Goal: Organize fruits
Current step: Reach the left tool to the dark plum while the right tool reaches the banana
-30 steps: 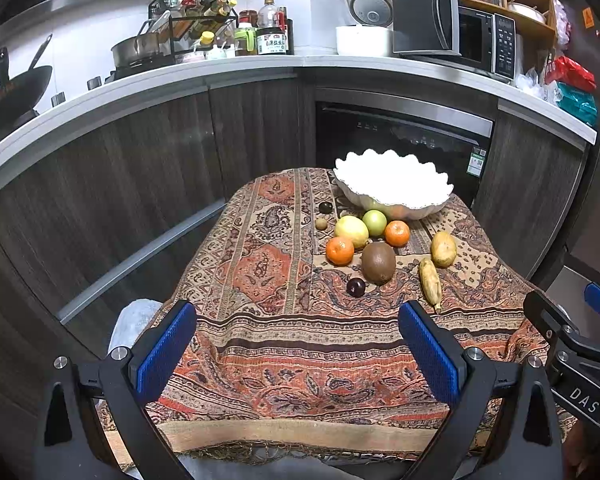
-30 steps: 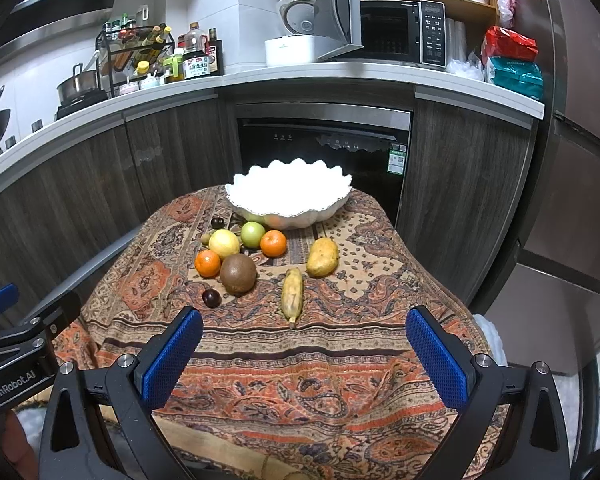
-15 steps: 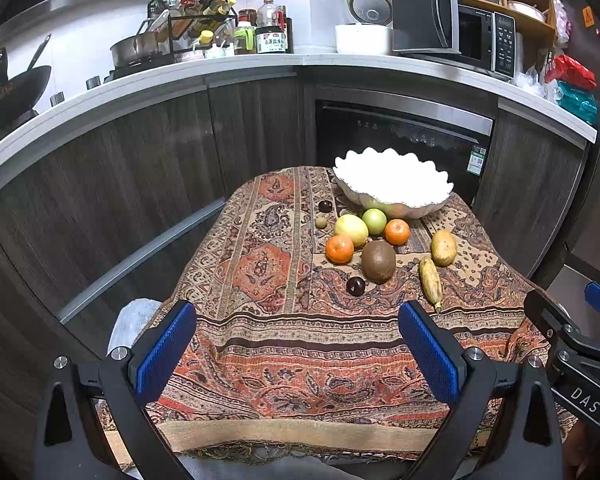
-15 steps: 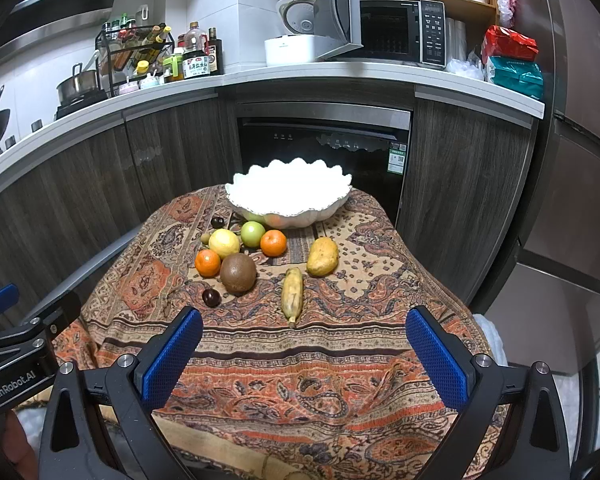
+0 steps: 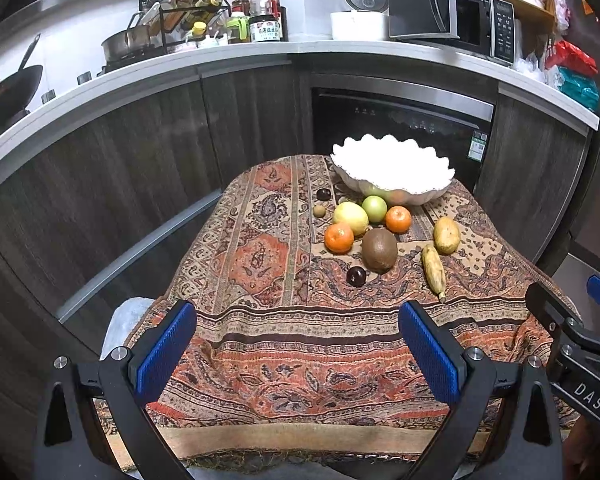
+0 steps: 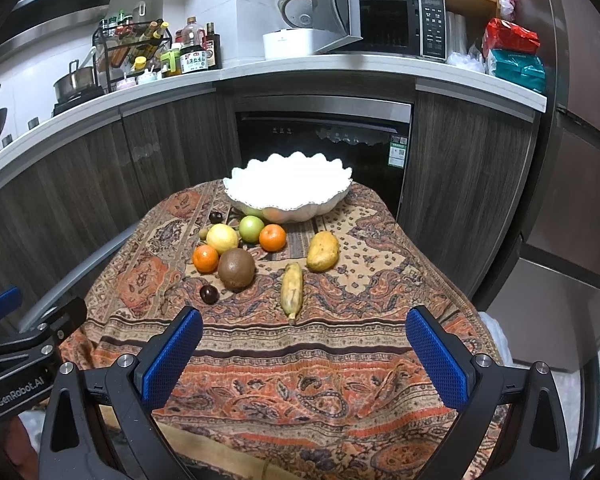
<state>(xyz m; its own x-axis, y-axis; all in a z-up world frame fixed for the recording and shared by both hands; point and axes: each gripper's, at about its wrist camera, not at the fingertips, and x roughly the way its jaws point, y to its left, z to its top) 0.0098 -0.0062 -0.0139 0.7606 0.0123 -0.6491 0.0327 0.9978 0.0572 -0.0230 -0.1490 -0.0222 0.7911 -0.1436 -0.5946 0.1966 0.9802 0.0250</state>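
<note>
A white scalloped bowl (image 5: 392,168) (image 6: 288,188) stands at the far end of a patterned tablecloth (image 5: 300,328). In front of it lie a brown kiwi (image 5: 379,250) (image 6: 236,269), two oranges (image 5: 339,237) (image 5: 398,219), a yellow lemon (image 5: 351,218), a green apple (image 5: 374,209), a mango (image 6: 323,251), a banana (image 6: 292,289) and a dark plum (image 6: 209,294). My left gripper (image 5: 298,352) and right gripper (image 6: 302,354) both stand open over the near end of the cloth, well short of the fruit, holding nothing.
Dark cabinets and a built-in oven (image 6: 324,144) curve behind the table. The counter carries a microwave (image 6: 396,26) with its door open, a rice cooker (image 6: 292,40), bottles and a pot. A fridge (image 6: 580,200) stands at the right.
</note>
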